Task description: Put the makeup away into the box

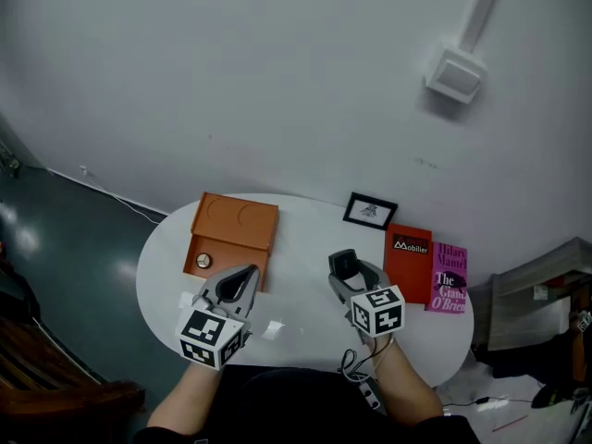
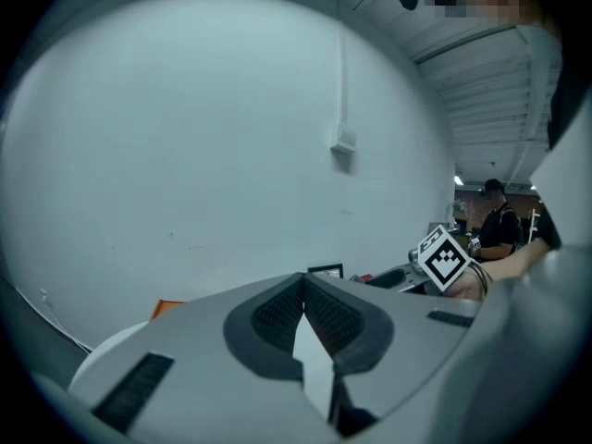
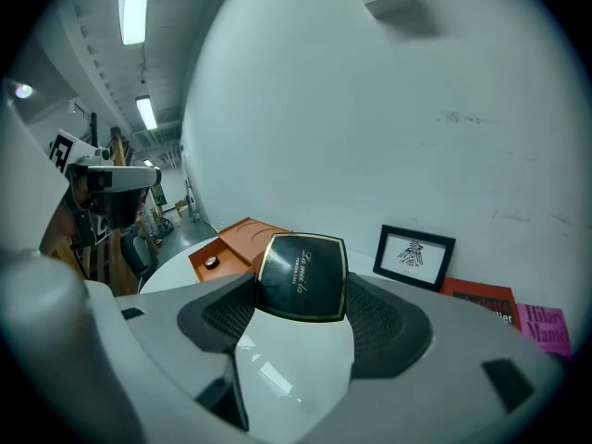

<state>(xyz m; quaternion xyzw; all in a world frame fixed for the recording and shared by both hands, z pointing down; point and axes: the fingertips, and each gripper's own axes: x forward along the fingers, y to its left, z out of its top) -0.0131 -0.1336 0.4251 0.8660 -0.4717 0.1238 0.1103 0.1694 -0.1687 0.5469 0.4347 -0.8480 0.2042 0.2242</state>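
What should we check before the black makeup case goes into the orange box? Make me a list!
1. Black makeup case held: ok, the right gripper is shut on it.
2. Orange box open: ok, its lid lies open behind it.
3. Room inside: ok, only a small round item sits at its left end.
4. Table bare between case and box: ok.
5. Left gripper out of the way: cannot tell. It is shut and empty, and in the head view its tip shows over the box's near edge.
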